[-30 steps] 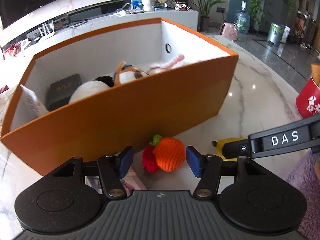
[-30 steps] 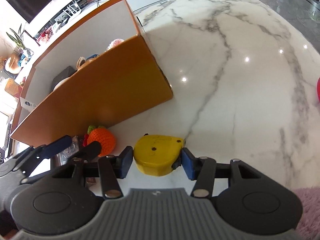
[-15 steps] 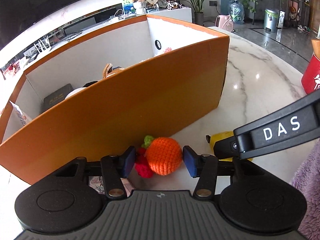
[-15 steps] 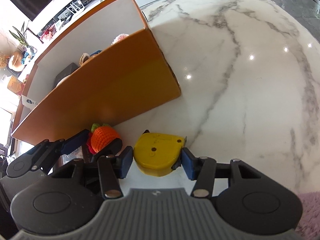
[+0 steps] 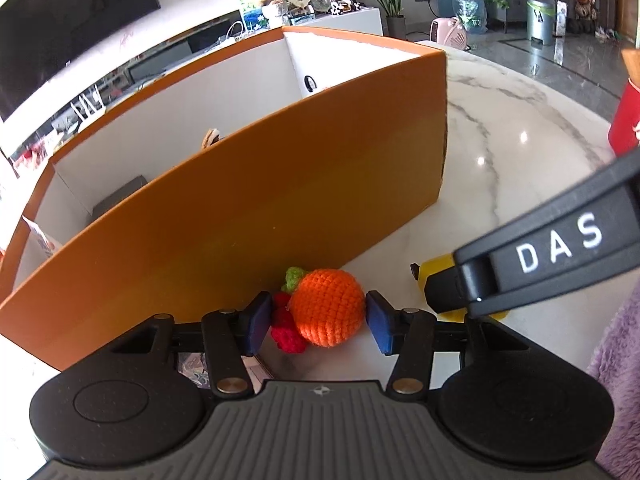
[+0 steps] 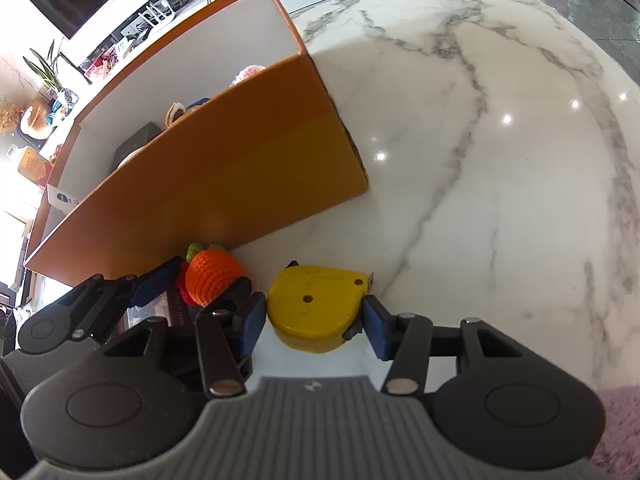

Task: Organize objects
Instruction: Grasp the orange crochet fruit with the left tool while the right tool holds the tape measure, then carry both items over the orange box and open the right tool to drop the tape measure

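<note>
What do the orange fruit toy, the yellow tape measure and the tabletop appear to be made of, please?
Orange fruit toy: crocheted yarn, matte, with visible stitch rows. Yellow tape measure: hard moulded plastic by its look, smooth and slightly glossy, with a screw hole. Tabletop: polished marble or a marble-look slab, white with grey veins and mirror-like light spots.

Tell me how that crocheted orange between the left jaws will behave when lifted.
The crocheted orange looks like soft yarn, so it will likely squash slightly and grip well, not slip. It is probably light. Being round, it could roll if dropped, though the red crocheted fruit, which seems attached, may stop that and dangle.
</note>
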{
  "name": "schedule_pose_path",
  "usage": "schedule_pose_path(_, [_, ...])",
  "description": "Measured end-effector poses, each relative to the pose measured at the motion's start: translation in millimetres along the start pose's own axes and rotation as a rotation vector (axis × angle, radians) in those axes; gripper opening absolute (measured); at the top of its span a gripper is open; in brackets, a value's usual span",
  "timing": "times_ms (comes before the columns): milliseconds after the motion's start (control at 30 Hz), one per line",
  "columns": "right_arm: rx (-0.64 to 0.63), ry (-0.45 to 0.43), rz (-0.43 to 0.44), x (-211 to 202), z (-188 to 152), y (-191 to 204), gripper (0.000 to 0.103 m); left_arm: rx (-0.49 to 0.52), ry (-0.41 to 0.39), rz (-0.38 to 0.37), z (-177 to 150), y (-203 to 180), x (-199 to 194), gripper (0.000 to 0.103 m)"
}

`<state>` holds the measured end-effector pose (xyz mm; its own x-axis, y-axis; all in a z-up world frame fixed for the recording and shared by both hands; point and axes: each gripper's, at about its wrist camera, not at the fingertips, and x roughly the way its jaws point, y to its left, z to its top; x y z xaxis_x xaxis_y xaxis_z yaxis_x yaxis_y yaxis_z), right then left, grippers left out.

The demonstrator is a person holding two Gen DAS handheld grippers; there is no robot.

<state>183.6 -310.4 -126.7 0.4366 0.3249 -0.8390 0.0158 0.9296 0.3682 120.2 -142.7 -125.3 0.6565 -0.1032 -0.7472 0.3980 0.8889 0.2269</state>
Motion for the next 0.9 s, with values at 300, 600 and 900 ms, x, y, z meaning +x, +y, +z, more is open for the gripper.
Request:
schedule_pose_path(300, [-0.019, -0.003, -0.011, 2, -1, 3, 0.054, -0.068, 0.001, -0.013, -1, 9, -5, 0.056])
schedule_pose_path(600, [-0.071, -0.050, -0.021, -8, -3, 11, 0.054, -0.144, -0.012, -0.045, 0, 28, -32, 0.056])
schedule_pose_path(900, [-0.142, -0.144, -0.002, -43, 1, 28, 0.054, -0.230, -0.059, -0.091, 8, 53, -64, 0.056])
